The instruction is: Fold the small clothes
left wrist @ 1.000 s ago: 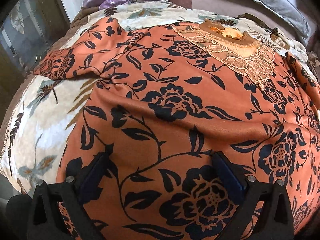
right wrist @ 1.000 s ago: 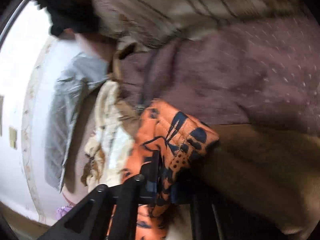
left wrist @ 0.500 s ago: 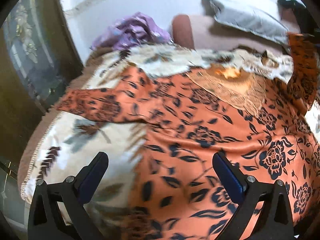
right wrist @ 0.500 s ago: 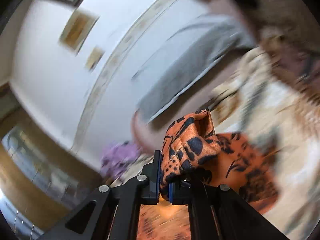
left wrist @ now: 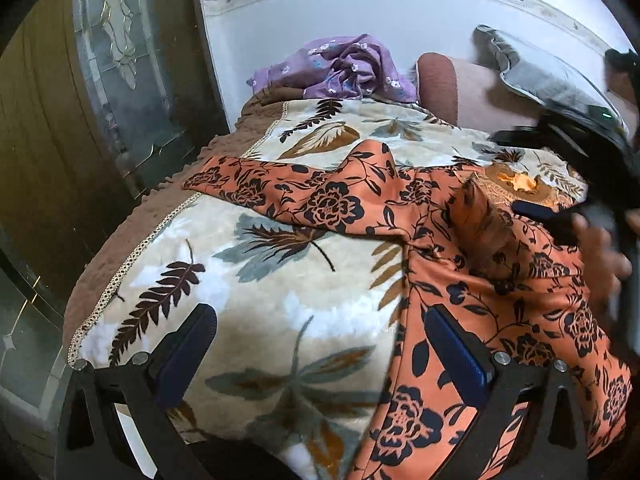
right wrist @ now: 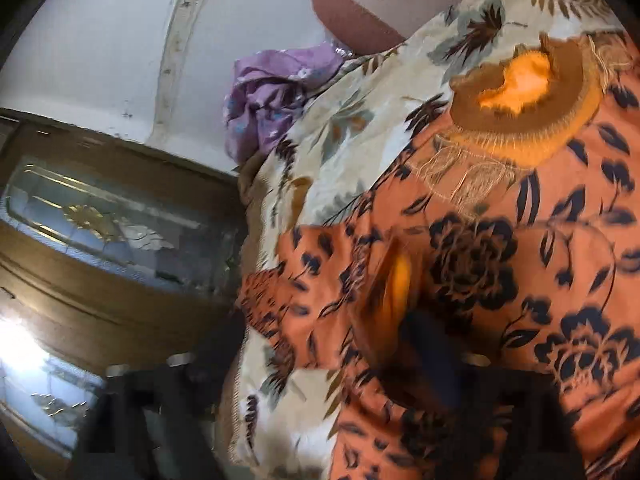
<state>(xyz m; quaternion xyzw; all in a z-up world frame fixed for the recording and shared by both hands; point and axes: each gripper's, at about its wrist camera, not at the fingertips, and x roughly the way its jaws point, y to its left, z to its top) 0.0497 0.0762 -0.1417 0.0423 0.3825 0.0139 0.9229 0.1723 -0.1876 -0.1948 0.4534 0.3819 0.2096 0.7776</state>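
Note:
An orange top with black flowers (left wrist: 500,292) lies spread on a leaf-print blanket (left wrist: 260,280); its brown lace neckline (left wrist: 516,184) is at the far right. Its left sleeve (left wrist: 280,188) stretches left. The other sleeve (left wrist: 480,224) lies folded onto the body. My left gripper (left wrist: 320,348) is open and empty, over the blanket beside the top's left edge. My right gripper (left wrist: 560,216) shows blurred at the right, by the folded sleeve. In the right wrist view the top (right wrist: 500,260) and neckline (right wrist: 524,92) fill the frame; my right gripper (right wrist: 312,392) is blurred, its jaws look apart.
A purple flowered garment (left wrist: 340,68) lies bunched at the blanket's far end by a white wall. A brown cushion (left wrist: 438,84) and a grey pillow (left wrist: 540,68) are at the back right. A glass-panelled wooden door (left wrist: 100,120) stands at the left.
My right gripper carried the sleeve across onto the top's body and let it go. My left gripper pulled back and leftward off the top to the blanket.

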